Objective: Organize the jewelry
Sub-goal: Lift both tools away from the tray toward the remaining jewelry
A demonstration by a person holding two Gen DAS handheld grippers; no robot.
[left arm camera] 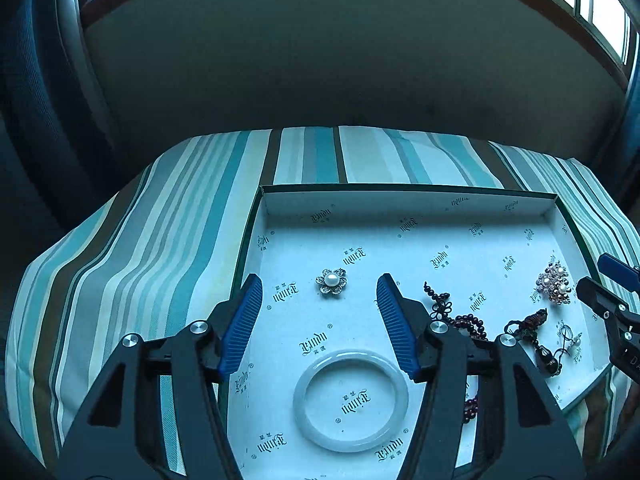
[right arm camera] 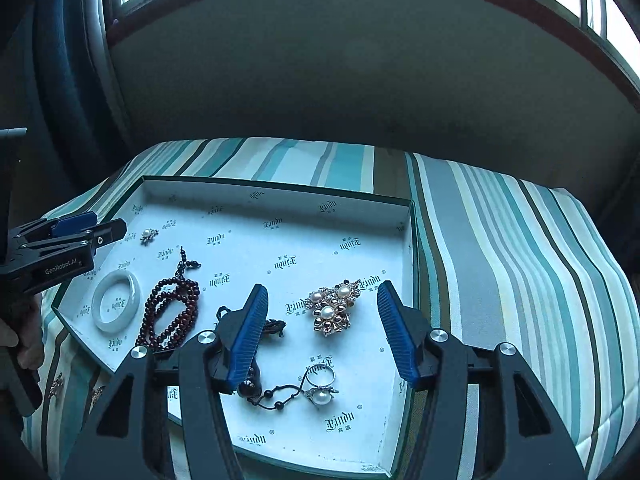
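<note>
- White printed paper lines a shallow green-edged box lid (left arm camera: 404,190) (right arm camera: 412,240) that sits on a teal, grey and brown striped cloth (left arm camera: 140,248) (right arm camera: 500,248); all the jewelry in view lies inside this tray.
- Left gripper (left arm camera: 319,286) (right arm camera: 90,226) hangs over the tray's left part with its blue ribbed fingers spread wide and nothing between them.
- Between and beyond its fingertips lies a small silver flower brooch (left arm camera: 331,281) (right arm camera: 148,234) with one pearl at its centre, apart from both fingers.
- Pale white jade bangle (left arm camera: 350,400) (right arm camera: 116,301) lies flat on the paper, close below the left gripper's fingers.
- Dark red bead strand (left arm camera: 460,316) (right arm camera: 174,304) is coiled just beside the bangle, on its right in the right wrist view.
- Right gripper (right arm camera: 322,296) (left arm camera: 608,284) is likewise wide apart and holds nothing, hovering over the tray's right part.
- Gold-toned cluster brooch (right arm camera: 334,306) (left arm camera: 554,282) with three pearls lies between the right gripper's fingertips, touching neither.
- Nearer the right wrist camera lie a pearl ring (right arm camera: 321,388) (left arm camera: 572,338) and a dark cord with beads (right arm camera: 276,396) (left arm camera: 536,340), the two touching or tangled; which, I cannot tell.
</note>
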